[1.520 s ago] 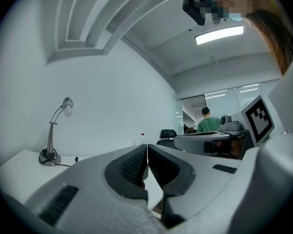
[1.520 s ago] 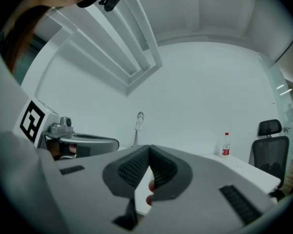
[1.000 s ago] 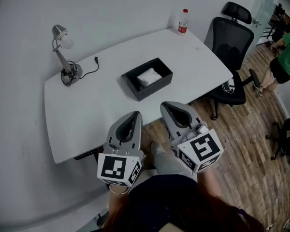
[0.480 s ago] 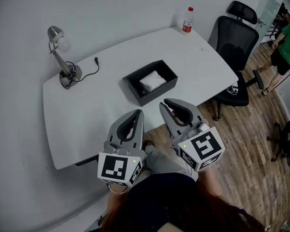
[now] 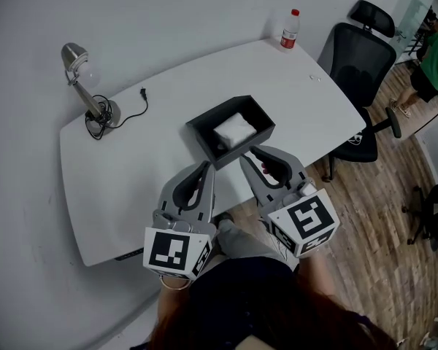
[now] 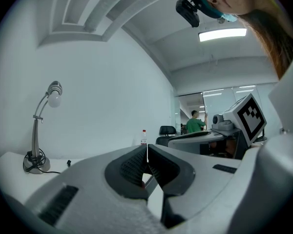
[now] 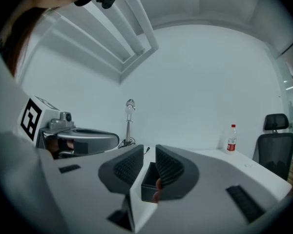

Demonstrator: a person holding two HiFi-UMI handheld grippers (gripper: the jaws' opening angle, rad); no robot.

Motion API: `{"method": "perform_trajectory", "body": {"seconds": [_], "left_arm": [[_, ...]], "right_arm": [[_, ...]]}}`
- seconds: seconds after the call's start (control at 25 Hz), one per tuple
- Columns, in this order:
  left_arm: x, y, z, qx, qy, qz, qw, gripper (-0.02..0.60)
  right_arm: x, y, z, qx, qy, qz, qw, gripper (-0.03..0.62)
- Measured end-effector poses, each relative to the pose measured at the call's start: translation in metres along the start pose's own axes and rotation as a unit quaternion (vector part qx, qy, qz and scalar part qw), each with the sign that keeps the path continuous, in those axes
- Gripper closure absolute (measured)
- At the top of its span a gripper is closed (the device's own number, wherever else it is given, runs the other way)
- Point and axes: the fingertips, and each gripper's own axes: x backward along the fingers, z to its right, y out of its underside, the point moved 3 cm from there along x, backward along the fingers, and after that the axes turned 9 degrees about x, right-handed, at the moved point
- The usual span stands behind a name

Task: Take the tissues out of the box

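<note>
near the box (image 5: 198,133) of tissues (image 5: 233,129), the left gripper (image 5: 203,168) is pressed together and the right gripper (image 5: 255,155), empty, has just been opening; the far bottle (image 5: 290,29) has an illegible label.

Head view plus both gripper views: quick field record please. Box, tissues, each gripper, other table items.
box: black, open-topped, on white table, near its front edge
tissues: white stack inside box, not yet taken out
left gripper: shut, empty, near box
right gripper: open, jaws have just been opening, nothing between them, box ahead
also on table: lamp at left end, bottle at far right corner
</note>
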Motion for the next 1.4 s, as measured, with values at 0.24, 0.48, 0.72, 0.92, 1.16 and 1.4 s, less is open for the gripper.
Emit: {"method": "perform_trajectory", "body": {"seconds": [0.24,0.48,0.72,0.92,1.16,1.4], "left_arm": [[-0.015,-0.002,-0.016,0.002,0.001,-0.004,1.0,0.555],[-0.031,-0.002,-0.027,0.005,0.002,-0.01,0.9999,0.555],[-0.045,0.0,-0.043,0.008,-0.001,-0.014,0.9999,0.555],[-0.058,0.0,-0.055,0.012,-0.003,-0.016,0.9998,0.555],[-0.075,0.001,-0.068,0.018,-0.001,-0.02,0.9996,0.555],[-0.09,0.004,-0.077,0.024,0.003,-0.024,0.9994,0.555]], "right_arm": [[-0.023,0.006,0.01,0.013,-0.008,-0.023,1.0,0.487],[-0.043,0.014,0.02,0.019,-0.021,-0.05,0.998,0.452],[-0.064,0.029,0.027,0.022,-0.03,-0.079,0.996,0.421],[-0.082,0.045,0.033,0.032,-0.04,-0.122,0.991,0.378],[-0.101,0.065,0.04,0.036,-0.058,-0.174,0.982,0.345],[-0.116,0.087,0.048,0.035,-0.062,-0.227,0.971,0.313]]}}
